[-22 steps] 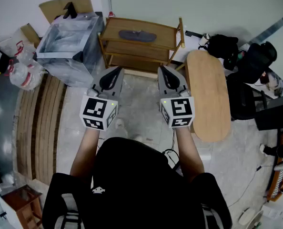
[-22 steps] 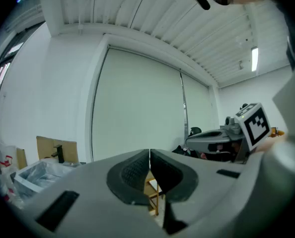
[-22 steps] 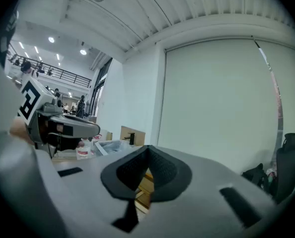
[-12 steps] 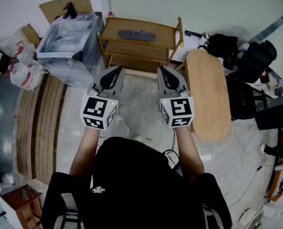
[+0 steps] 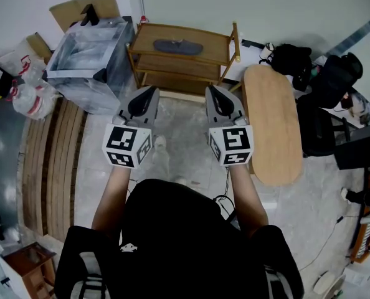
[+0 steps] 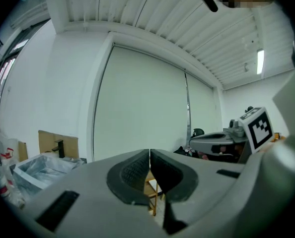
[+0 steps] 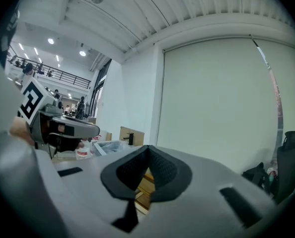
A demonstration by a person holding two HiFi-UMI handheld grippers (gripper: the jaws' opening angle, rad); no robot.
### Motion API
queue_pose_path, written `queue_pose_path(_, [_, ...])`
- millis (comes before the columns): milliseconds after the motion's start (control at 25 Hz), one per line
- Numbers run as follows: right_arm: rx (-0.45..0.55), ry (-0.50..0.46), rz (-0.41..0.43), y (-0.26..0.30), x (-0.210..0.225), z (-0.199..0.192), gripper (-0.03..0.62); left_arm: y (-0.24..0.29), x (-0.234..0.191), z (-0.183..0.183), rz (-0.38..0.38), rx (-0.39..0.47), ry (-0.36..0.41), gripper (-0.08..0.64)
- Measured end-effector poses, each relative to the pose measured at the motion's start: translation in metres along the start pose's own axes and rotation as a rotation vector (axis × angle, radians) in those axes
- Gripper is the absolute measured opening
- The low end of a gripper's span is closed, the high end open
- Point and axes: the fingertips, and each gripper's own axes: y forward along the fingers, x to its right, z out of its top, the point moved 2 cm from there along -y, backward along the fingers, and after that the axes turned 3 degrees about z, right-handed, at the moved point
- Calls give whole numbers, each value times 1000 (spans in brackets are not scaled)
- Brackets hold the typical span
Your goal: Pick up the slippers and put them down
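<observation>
A dark grey slipper point(image 5: 179, 46) lies flat on the top board of a low wooden rack point(image 5: 225, 42) against the far wall. Both grippers are held level in front of the person, side by side and pointing at the rack, short of it. The left gripper point(image 5: 149, 92) is shut with nothing in it; in the left gripper view its pads point(image 6: 137, 170) meet along a thin line. The right gripper point(image 5: 212, 91) is also shut and empty, its pads point(image 7: 160, 170) pressed together in the right gripper view. Only one slipper shows.
A clear plastic bin point(image 5: 88, 55) stands left of the rack, with plastic bags point(image 5: 29, 98) beside it. An oval wooden table point(image 5: 272, 123) is at the right, with black bags point(image 5: 291, 58) and a dark chair point(image 5: 331, 80) behind it. Wooden slats point(image 5: 48, 161) cover the floor at the left.
The person's pale foot on the floor between the grippers has moved forward toward the rack. Both grippers keep nearly the same place and stay shut.
</observation>
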Motion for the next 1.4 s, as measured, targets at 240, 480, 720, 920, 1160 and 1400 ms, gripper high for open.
queue_pose_path(240, [-12, -4, -1, 20, 10, -4, -1, 19, -12, -5, 8, -10, -12, 8])
queue_pose_path(480, [-24, -8, -1, 51, 18, -6, 0, 46, -31, -8, -2, -9, -22, 8])
queue_pose_path(720, [-36, -7, 6, 92, 35, -8, 0, 85, -56, -7, 9, -10, -13, 8])
queue_pose_path(920, [-52, -7, 5, 132, 51, -9, 0, 121, -83, -2, 17, -8, -26, 8])
queue_pose_path(1160, [-78, 2, -12, 181, 66, -7, 0, 160, -118, 1, 1, -27, -39, 8])
queue_pose_path(1400, [-104, 7, -26, 230, 76, -7, 0, 199, -155, 0, -23, -44, -61, 8])
